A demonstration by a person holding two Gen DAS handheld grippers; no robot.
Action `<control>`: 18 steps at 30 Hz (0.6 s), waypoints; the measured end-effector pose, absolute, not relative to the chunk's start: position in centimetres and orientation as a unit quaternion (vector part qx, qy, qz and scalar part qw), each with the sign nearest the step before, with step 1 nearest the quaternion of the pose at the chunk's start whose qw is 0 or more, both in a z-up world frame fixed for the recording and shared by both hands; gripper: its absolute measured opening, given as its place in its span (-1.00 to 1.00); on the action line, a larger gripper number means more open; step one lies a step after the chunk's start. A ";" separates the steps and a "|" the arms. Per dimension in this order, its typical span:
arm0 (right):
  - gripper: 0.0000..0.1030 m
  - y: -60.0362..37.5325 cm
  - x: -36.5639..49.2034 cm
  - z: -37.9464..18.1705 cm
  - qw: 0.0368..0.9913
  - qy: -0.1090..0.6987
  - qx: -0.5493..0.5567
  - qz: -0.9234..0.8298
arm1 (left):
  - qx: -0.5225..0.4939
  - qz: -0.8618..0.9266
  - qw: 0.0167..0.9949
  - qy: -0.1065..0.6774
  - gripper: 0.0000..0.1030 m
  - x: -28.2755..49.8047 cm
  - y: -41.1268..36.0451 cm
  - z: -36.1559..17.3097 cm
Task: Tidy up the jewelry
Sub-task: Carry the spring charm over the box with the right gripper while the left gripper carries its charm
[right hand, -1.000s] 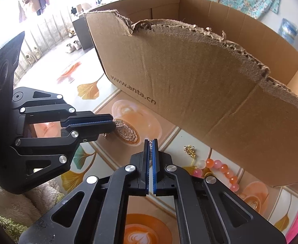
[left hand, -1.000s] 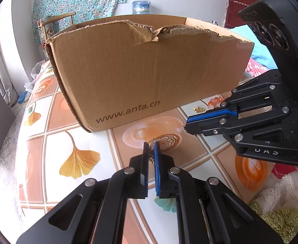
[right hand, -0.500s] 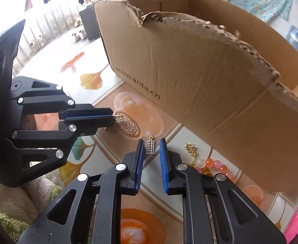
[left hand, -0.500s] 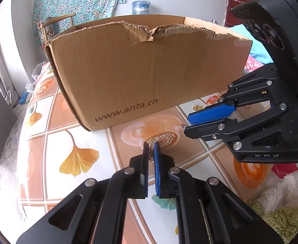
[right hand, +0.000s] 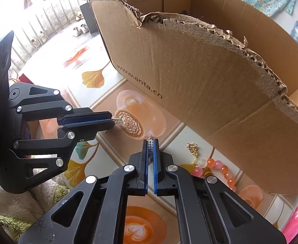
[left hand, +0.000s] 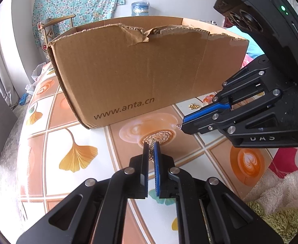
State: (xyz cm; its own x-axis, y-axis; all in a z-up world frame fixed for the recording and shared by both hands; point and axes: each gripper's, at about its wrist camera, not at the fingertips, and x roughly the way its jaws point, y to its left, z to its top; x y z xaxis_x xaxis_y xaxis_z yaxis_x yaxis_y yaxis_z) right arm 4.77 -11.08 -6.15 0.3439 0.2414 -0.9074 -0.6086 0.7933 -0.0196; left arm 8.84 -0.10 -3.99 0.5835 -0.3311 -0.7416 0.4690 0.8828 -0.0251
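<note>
The left tool (left hand: 151, 148) is pinched on a small gold earring (left hand: 152, 144), whose ribbed charm pokes past the fingertips in the right wrist view. The right tool (right hand: 150, 145) is pressed together on the matching gold earring (right hand: 150, 141), a little abacus-like charm with its loop showing above the pads. Both hang over the patterned tabletop (left hand: 73, 140), just in front of the torn cardboard box (left hand: 149, 69), and stand near each other but apart.

More jewelry lies on the tabletop beside the box's near wall: a gold leaf-shaped piece (right hand: 193, 148) and a bracelet of pink and orange beads (right hand: 218, 167).

The step in hand looks like carrying the pair into the box. To do it well:

- Keep both grips firm; the charms are tiny and only their edges sit between the pads, so any slackening could drop one.
- Lift clear of the ragged top edge before moving over, since a dangling loop could snag on torn cardboard.
- Lower each tool well inside before letting go, and set the two earrings close together so the pair stays matched.
</note>
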 end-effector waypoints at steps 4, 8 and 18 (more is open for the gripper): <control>-0.96 -11.3 4.4 -5.6 0.804 0.502 -0.178 0.264 | 0.085 -0.227 0.888 0.391 -0.91 8.5 0.1 -3.6; -0.96 -11.6 4.2 -4.5 0.811 0.492 -0.172 0.265 | 0.086 -0.225 0.891 0.384 -0.91 8.1 0.4 -3.0; -0.96 -13.2 2.1 4.8 0.867 0.396 -0.138 0.270 | 0.083 -0.234 0.920 0.303 -0.91 6.1 2.0 4.8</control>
State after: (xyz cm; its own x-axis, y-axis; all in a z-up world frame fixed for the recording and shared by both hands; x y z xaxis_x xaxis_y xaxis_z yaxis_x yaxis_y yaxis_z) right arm 2.13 -13.25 4.75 0.5409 0.3579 -0.7612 -0.5767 0.8165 -0.0258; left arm 6.09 1.98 4.76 0.7058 -0.3809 -0.5973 0.4818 0.8762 0.0106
